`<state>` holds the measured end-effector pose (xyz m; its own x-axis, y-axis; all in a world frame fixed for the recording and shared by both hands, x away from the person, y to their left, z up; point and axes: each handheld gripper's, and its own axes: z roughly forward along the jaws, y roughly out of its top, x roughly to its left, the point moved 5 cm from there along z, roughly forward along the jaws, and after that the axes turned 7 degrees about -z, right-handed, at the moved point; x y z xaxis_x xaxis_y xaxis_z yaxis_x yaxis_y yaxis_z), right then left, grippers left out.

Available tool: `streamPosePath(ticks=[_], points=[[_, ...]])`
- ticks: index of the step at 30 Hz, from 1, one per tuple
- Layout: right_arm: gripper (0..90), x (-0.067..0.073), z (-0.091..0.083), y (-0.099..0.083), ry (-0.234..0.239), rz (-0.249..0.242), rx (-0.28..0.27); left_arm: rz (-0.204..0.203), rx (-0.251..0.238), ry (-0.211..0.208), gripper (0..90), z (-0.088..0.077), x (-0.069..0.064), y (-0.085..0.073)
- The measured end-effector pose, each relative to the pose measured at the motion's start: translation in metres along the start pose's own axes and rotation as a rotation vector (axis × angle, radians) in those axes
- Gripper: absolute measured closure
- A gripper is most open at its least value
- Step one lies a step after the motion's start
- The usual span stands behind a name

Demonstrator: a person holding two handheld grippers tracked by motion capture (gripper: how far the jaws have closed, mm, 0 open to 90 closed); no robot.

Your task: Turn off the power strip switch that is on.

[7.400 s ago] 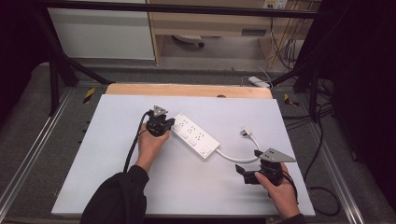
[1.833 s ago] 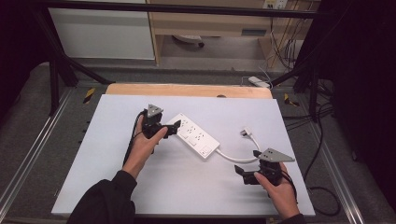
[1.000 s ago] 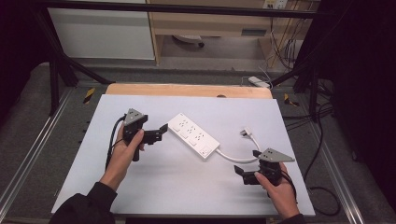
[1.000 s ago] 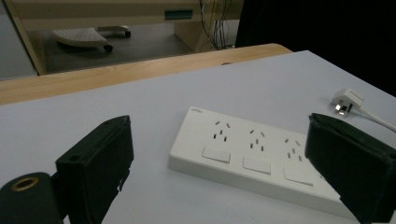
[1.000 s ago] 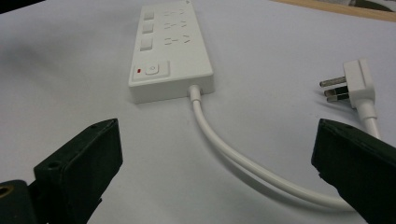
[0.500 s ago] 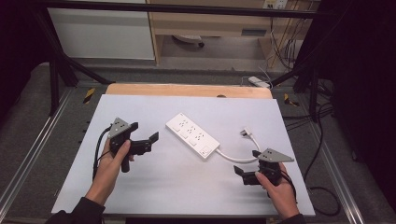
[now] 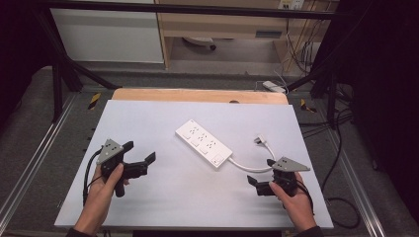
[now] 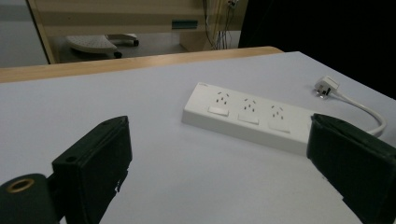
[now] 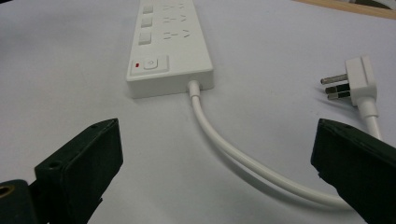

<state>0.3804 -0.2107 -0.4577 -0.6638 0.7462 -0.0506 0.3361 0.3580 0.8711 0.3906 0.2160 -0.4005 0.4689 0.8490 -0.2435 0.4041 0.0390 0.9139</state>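
High view: left hand-held gripper (image 7: 140,153) wide open, empty

A white power strip (image 7: 203,143) lies flat mid-surface, running diagonally from far left to near right, its white cord (image 7: 249,168) looping right to the plug (image 7: 260,140).

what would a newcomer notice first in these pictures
The white power strip lies diagonally in the middle of the pale table, its cable curling to a plug lying loose at the right. The left gripper and right gripper, one in each hand, sit open and apart from it at the near corners.
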Motion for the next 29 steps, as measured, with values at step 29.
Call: streamPosePath(ticks=[29], points=[[3.6, -0.018, 0.01, -0.02, -0.126, 0.047, 0.145, 0.007, 0.092, -0.002, 6.8, -0.023, -0.007, -0.059]])
